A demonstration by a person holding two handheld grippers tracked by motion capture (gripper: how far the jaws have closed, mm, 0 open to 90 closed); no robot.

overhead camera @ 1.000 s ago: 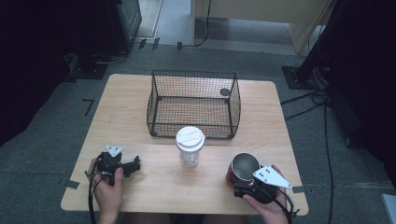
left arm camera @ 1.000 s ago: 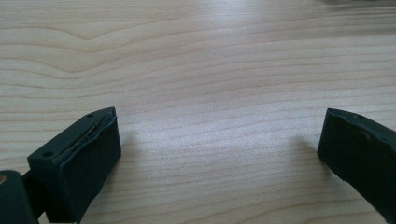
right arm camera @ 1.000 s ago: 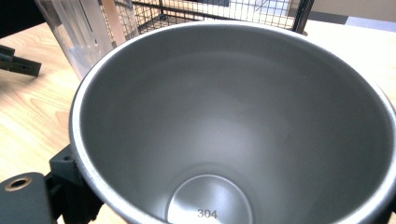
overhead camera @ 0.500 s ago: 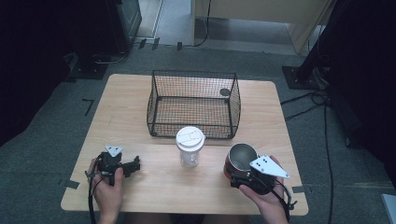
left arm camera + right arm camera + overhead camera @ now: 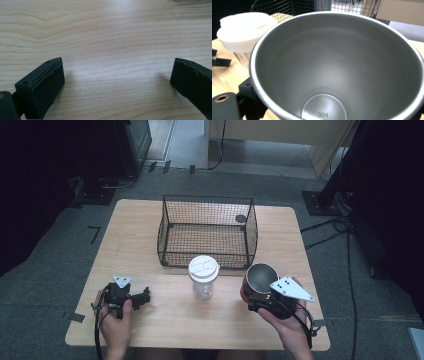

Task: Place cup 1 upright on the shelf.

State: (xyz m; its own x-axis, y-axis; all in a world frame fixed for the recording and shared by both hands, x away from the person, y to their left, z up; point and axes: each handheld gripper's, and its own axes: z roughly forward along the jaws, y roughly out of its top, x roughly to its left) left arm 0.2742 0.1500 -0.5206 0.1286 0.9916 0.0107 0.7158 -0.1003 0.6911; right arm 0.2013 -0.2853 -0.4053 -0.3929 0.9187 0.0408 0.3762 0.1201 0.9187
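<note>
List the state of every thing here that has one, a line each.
Metal cup: upright, empty, gripped by the right tool.
Clear cup: upright on the table, white lid on.
Wire basket: upright, open top, one small dark item inside.
Left tool: open, holding nothing, low over the table.

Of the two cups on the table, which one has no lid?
The steel cup, held in the right gripper, is open on top and looks empty inside. The clear cup at the table's middle wears a white lid.
</note>
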